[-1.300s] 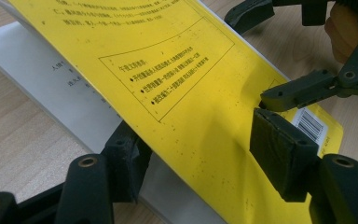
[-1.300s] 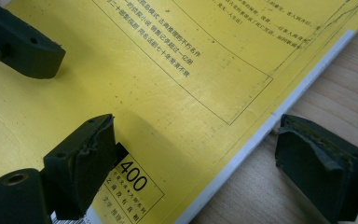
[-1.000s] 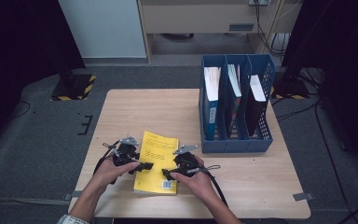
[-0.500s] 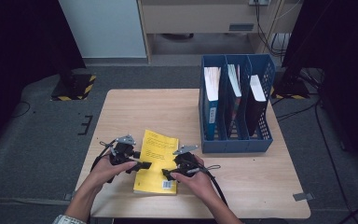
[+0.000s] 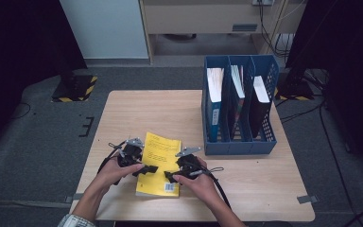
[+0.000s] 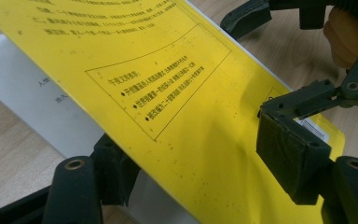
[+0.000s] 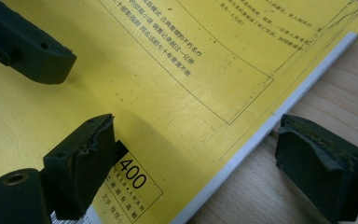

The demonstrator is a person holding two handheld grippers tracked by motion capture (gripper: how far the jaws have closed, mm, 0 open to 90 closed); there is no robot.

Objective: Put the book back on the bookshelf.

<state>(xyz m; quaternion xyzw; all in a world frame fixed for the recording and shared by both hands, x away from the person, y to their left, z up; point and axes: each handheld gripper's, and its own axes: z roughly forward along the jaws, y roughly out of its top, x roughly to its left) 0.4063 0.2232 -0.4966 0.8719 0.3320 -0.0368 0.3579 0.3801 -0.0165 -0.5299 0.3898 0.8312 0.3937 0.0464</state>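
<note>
Blue 3-slot file holder point(image 5: 238, 144) on worktop point(image 5: 137, 109), one book per slot. Both claws open: left claw point(image 5: 147, 169), just been widening, and right claw point(image 5: 170, 176) straddle yellow book point(image 5: 160, 153) edges.

A bright yellow paperback book point(image 5: 159, 163) printed with black text and boxed outlines lies on a pale wood-grain table point(image 5: 137, 111), beside a blue perforated plastic file rack point(image 5: 238, 144); black-jawed grippers frame it.
</note>
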